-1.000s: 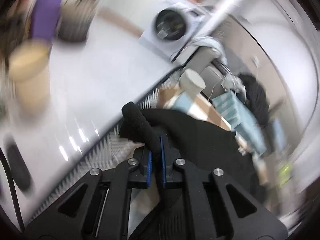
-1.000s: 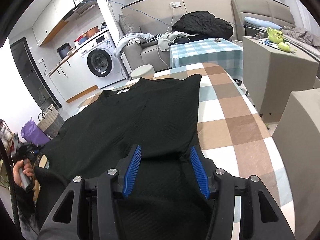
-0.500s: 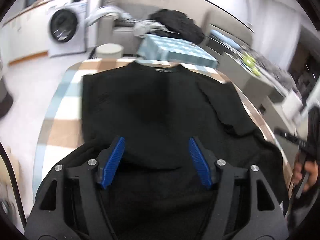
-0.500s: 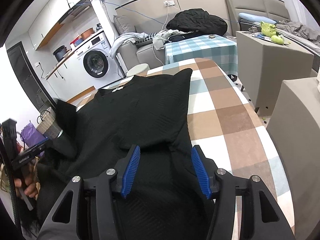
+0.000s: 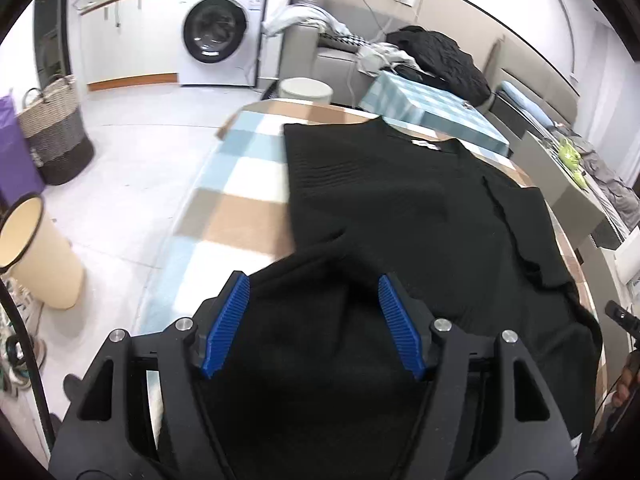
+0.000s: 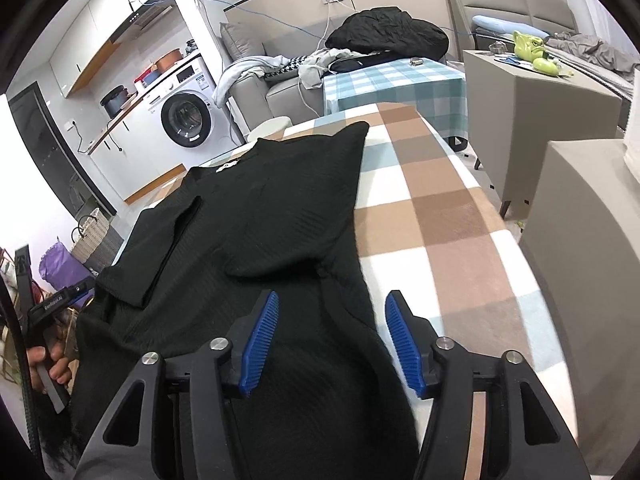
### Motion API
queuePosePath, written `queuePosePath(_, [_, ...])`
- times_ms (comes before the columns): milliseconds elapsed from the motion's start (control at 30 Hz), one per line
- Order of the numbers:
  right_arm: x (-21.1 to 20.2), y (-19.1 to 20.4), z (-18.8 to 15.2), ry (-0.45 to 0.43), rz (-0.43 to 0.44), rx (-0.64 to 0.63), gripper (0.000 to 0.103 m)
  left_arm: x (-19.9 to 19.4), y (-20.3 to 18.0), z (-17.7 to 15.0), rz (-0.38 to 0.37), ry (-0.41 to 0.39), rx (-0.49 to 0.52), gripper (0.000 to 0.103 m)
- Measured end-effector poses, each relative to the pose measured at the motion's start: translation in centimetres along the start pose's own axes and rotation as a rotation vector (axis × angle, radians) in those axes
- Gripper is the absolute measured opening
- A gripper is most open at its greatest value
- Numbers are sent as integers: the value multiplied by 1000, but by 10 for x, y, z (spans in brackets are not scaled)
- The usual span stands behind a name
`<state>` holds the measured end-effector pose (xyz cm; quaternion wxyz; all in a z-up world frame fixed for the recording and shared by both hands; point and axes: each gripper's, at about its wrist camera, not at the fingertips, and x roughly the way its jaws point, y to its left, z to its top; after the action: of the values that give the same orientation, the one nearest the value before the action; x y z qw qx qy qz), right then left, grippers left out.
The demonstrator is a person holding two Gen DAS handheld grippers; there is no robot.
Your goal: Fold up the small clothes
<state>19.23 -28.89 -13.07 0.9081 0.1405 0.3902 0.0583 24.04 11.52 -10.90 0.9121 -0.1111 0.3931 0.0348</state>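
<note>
With both my left gripper [image 5: 314,320] and right gripper [image 6: 332,342] spread wide and empty over the black sweater [image 6: 256,216], I risk grabbing one layer only and dragging the folded sleeves [image 5: 516,216] askew on the checked tablecloth [image 6: 432,208].

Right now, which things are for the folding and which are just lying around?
For the folding: black top, checked table, left tool, right tool.

Just lying around: washing machine, basket, cream bin, black coat.
</note>
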Motion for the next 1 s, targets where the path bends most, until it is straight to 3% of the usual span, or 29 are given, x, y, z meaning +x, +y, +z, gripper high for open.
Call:
queuePosePath(67, [-10, -7, -8, 11, 10, -6, 63, -14, 12, -12, 30, -9, -11, 68])
queuePosePath(200, [-25, -19, -33, 75, 39, 3, 65, -38, 35, -36, 39, -6, -51, 82])
queuePosePath(367, [-40, -29, -65, 128, 94, 15, 65, -53, 64, -69, 71, 50, -106, 82])
queuePosePath(667, [-52, -28, -96, 180, 68, -52, 65, -56, 69, -104, 140, 131, -25, 82])
queuePosePath(833, [-54, -26, -110, 208, 56, -85, 65, -48, 59, -109, 113, 170, -2, 71])
queuePosePath(933, [-56, -25, -118, 220, 38, -110, 65, -44, 55, -114, 125, 178, 28, 59])
queuePosePath(1000, [-56, -23, -123, 221, 42, -132, 65, -45, 52, -115, 138, 164, 50, 41])
